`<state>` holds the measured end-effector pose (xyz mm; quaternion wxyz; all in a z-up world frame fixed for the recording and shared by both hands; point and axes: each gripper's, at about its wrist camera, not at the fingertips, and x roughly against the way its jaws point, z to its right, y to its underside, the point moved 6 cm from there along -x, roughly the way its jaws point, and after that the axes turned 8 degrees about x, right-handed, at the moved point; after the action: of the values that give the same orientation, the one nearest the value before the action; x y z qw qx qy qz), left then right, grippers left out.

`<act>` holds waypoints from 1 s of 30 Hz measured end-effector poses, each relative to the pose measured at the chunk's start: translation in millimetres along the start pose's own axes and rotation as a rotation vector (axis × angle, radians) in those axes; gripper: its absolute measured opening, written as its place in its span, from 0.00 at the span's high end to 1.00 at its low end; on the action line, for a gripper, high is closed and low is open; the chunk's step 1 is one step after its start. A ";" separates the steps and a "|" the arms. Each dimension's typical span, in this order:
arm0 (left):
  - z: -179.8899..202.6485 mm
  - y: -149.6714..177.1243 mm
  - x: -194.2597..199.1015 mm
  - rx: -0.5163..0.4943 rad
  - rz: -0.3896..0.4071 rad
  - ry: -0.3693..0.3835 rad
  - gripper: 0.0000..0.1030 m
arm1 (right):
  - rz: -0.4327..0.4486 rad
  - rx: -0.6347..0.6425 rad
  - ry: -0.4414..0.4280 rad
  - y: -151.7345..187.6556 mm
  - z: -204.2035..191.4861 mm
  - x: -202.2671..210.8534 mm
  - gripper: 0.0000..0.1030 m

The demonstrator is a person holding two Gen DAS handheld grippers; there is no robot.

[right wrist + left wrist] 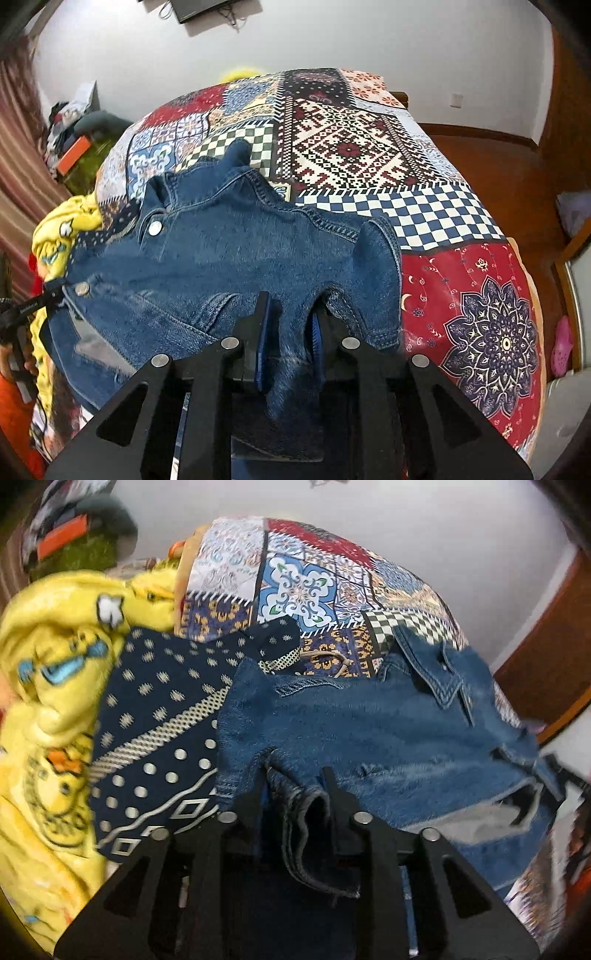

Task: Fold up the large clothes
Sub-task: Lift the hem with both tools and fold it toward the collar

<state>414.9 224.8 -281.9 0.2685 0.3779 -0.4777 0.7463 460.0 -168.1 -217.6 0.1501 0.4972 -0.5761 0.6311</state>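
While both tongs, left (295,775) and right (291,306), pinch the denim jacket (229,243) on the patchwork bed (443,221), a navy dotted cloth (159,716) and a yellow blanket (48,686) crowd its left edge.

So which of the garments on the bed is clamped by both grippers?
The blue denim jacket; the navy patterned cloth and yellow cartoon-print fabric lie untouched beside it.

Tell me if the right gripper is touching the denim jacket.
Touching. The right wrist view shows the right gripper with denim jacket fabric bunched and pinched between its fingers.
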 end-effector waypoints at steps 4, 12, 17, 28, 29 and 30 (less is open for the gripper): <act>7.6 1.9 24.4 -0.104 0.038 -0.101 0.43 | -0.006 0.053 0.022 0.8 -6.6 20.5 0.75; 38.6 31.4 88.1 -0.239 0.112 -0.095 0.22 | 0.095 0.128 0.150 13.0 -14.4 78.8 0.51; 70.9 69.3 91.7 -0.318 0.082 -0.065 0.16 | 0.059 0.107 0.068 41.1 -29.9 87.4 0.44; 113.7 104.7 42.2 -0.316 -0.006 -0.021 0.16 | -0.084 0.187 -0.056 88.7 -90.5 39.4 0.43; 114.3 102.7 36.1 -0.312 -0.003 -0.031 0.16 | -0.088 0.196 -0.062 87.2 -95.5 32.8 0.43; 114.7 100.0 30.6 -0.313 0.006 -0.045 0.16 | -0.088 0.203 -0.064 87.2 -98.4 30.0 0.43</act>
<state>356.5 81.1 -278.2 0.3112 0.3467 -0.5950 0.6549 334.9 -118.8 -228.4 0.1081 0.5547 -0.4911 0.6629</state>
